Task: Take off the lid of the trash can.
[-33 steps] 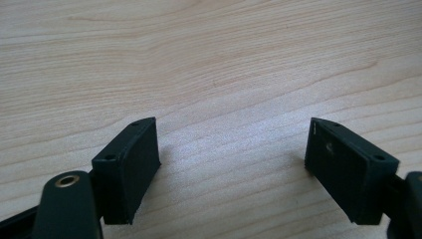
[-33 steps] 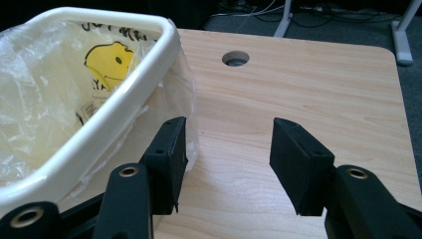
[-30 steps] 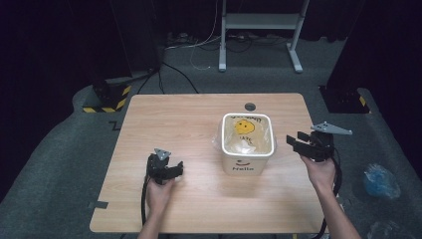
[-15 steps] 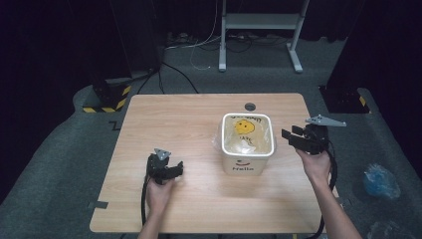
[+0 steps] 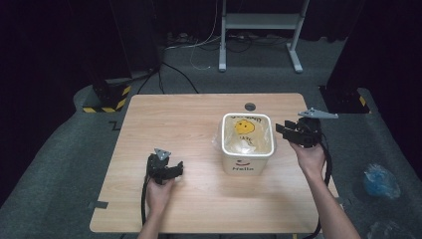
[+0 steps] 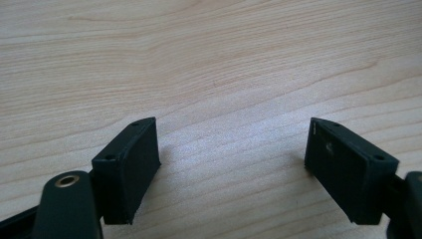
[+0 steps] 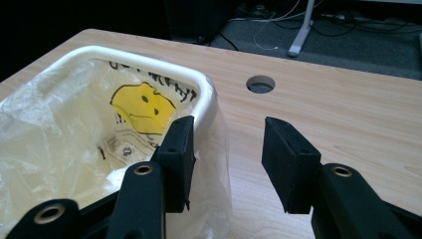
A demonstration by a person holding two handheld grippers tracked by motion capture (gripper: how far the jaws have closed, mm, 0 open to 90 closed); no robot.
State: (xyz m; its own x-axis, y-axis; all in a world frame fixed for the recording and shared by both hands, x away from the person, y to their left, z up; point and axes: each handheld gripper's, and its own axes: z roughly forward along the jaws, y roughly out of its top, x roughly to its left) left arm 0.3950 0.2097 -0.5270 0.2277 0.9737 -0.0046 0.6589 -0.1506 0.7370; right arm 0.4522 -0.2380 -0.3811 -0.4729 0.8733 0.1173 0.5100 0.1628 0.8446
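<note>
Bin (image 5: pixel 247 144) sits mid table (image 5: pixel 174 124), bag (image 7: pixel 59 139) inside. Our right gripper (image 5: pixel 284 130) at bin's right rim, jaws just closing, nothing pinched yet. Left gripper (image 5: pixel 174 169) left of bin, jaws apart, empty. Risk: we grab bin wall, miss thin bag, bin tips.

1. The place looks like a lab or recording studio rather than a home: black walls or curtains close off everything beyond the bench (image 5: pixel 199 124).
2. A lone light-wood bench stands on grey carpet (image 5: pixel 74 164), with a round cable hole (image 5: pixel 250 106) near its far edge.
3. Loose cables (image 5: pixel 199 47) trail over the floor behind it, beside the feet of a grey metal stand (image 5: pixel 259 30).
4. Yellow-and-black hazard tape (image 5: pixel 107 102) marks a dark base off the bench's far left corner.
</note>
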